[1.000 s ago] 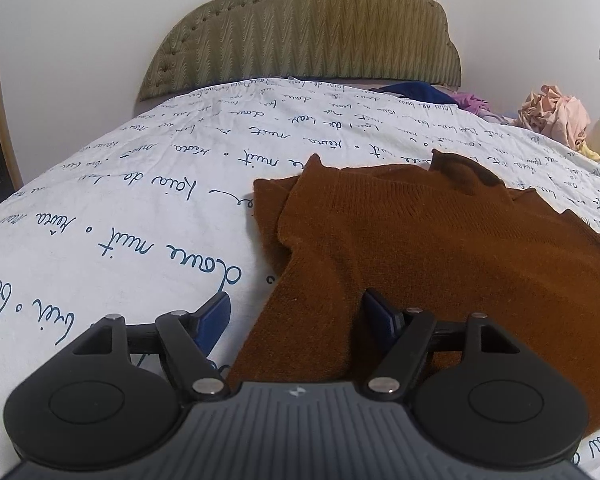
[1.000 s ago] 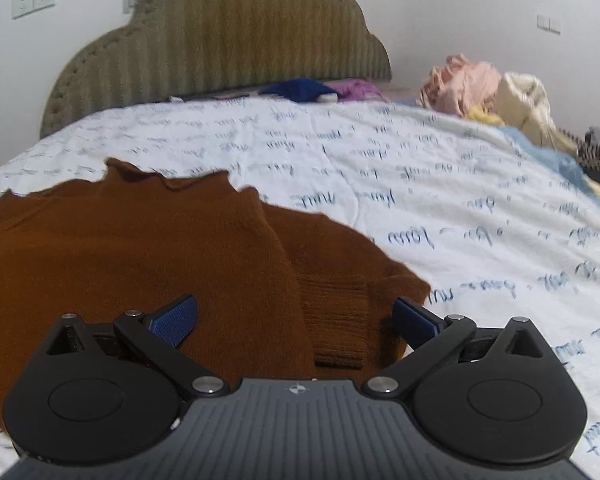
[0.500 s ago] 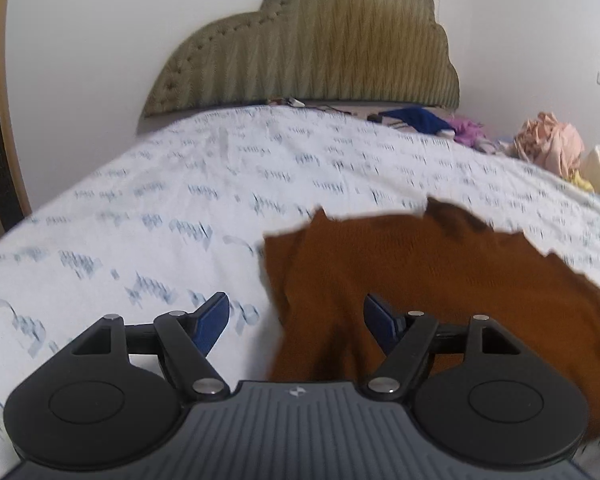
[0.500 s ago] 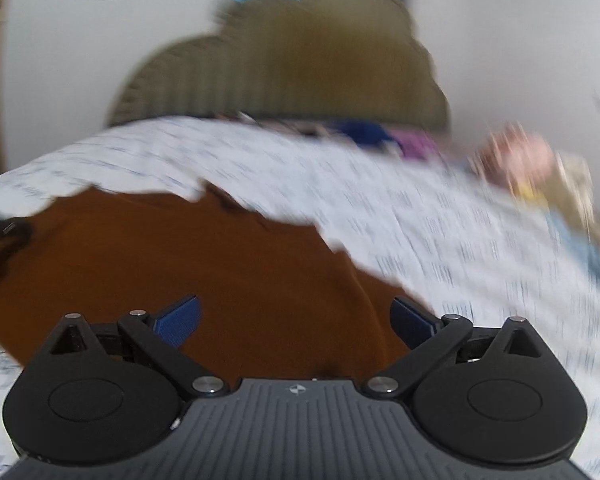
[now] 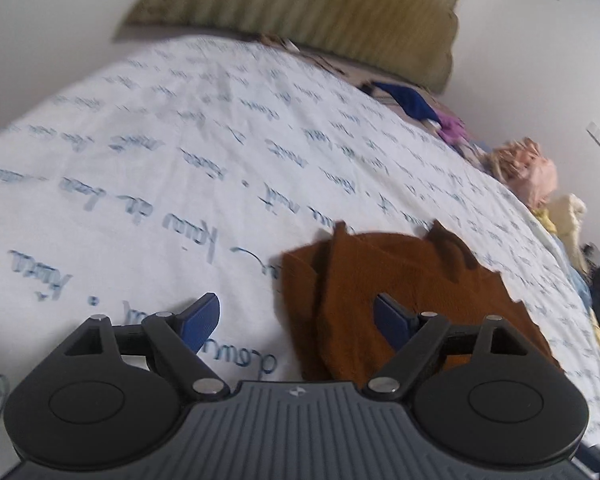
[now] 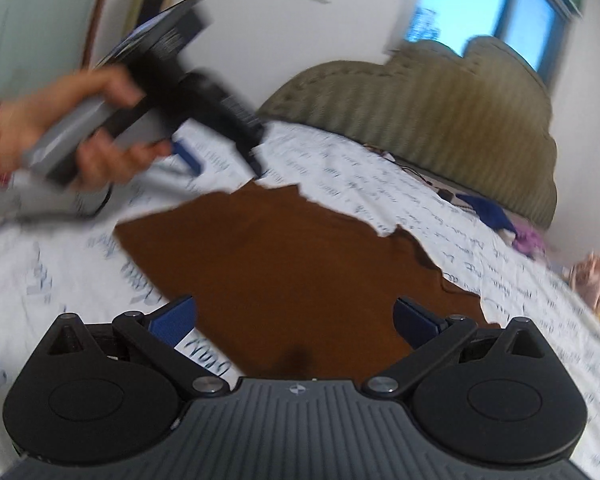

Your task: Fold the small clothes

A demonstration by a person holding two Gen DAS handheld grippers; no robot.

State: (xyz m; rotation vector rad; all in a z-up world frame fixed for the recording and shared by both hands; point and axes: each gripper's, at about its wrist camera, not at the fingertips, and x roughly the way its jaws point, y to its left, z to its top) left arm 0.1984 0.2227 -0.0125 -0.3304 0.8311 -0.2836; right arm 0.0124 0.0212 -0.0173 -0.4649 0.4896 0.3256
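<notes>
A rust-brown knitted sweater [image 5: 384, 276] lies flat on the white bedsheet with blue script [image 5: 180, 160], its sleeves folded in. My left gripper [image 5: 296, 320] is open and empty, raised above the sweater's left edge. My right gripper [image 6: 292, 318] is open and empty, above the same sweater [image 6: 292, 264] near its lower part. In the right wrist view the left gripper [image 6: 188, 136] shows, held in a hand above the sweater's far left corner.
An olive padded headboard [image 5: 320, 12] stands behind the bed. A blue garment [image 5: 408, 100] and a purple one [image 5: 454, 128] lie near it. A pile of pink and cream clothes [image 5: 532, 176] sits at the bed's right edge. A window [image 6: 496, 12] is above.
Both grippers have lifted off the sweater and pulled back, still open. The views have tilted, and the right view has swung left so the left gripper and hand appear.
</notes>
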